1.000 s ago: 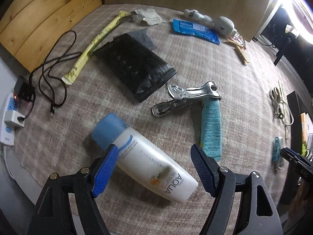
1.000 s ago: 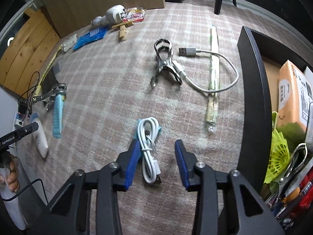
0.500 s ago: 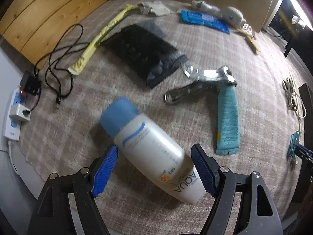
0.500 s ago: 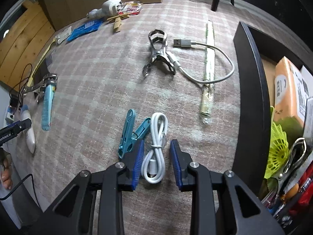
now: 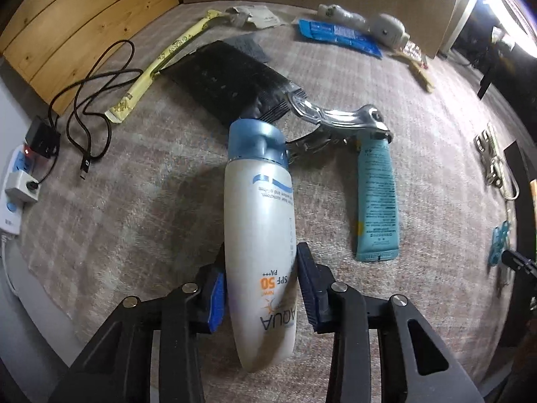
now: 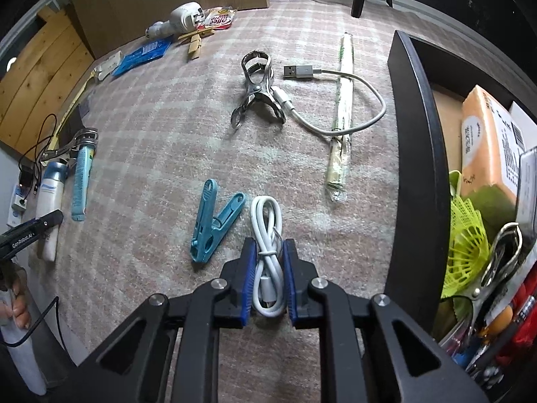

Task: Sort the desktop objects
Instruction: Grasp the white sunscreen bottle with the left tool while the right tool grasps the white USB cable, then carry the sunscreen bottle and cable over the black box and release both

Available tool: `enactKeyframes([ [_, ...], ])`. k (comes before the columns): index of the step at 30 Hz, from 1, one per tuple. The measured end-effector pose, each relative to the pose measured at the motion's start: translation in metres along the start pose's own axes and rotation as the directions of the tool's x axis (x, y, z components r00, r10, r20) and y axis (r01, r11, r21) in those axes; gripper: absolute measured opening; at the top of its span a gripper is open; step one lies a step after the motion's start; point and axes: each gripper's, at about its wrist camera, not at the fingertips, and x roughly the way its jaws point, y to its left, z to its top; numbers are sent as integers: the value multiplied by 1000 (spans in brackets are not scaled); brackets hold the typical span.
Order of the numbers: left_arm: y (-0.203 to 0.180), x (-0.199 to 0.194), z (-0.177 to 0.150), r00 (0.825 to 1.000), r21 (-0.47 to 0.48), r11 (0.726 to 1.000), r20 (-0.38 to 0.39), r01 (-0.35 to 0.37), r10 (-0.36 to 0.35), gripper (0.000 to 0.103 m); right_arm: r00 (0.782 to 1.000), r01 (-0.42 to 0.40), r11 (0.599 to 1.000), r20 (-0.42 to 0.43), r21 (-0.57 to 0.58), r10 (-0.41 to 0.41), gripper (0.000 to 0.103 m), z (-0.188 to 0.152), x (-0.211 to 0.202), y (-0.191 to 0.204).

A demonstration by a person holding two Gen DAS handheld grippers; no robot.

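Closing on the sunscreen bottle (image 5: 260,221), the left tongs (image 5: 261,288) now pinch its lower body where they stood wide before; the right tongs (image 6: 268,280) narrow onto the coiled white cable (image 6: 266,235), near the worktop's (image 6: 167,127) right-hand tray (image 6: 419,154). Both await lifting.

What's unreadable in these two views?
- Left wrist: sunscreen bottle base, cut off behind the closing left tongs.
- Right wrist: bundled white cable plug end, between the closing right tongs.
- Right wrist: black box contents, cropped at the edge.
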Motion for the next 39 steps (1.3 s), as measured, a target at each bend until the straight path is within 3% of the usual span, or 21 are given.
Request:
enactKeyframes([
  [10,20,-28,-9,998,-58,997,53,41,-38,27,999,-8,1000,37,13,8,15,-1,-13,-6],
  [13,11,-22,-16,998,-32,999,52,21,-19,27,999,-3,1000,37,4,3,15,-2,-14,-3],
  [16,14,-14,-12,998,-67,996,47,51,-47,26,999,-9,1000,37,-2,9,15,-2,-11,0],
  [20,11,-25,-11,992,-94,992,102,84,-74,26,999,-11,1000,49,-3,11,15,-3,-14,2],
  [23,7,-31,-9,990,-67,996,132,64,-55,26,998,-15,1000,59,1,14,15,-2,-17,2],
  [28,16,-15,-1,990,-96,989,91,115,-106,26,998,-10,1000,58,-12,11,15,-1,-17,4],
  [31,9,-4,4,993,-72,995,96,71,-64,29,998,-6,1000,55,-22,7,15,-4,-15,7],
  [39,11,7,10,989,-89,992,122,90,-79,30,999,17,999,33,-34,-16,15,-6,-7,8],
])
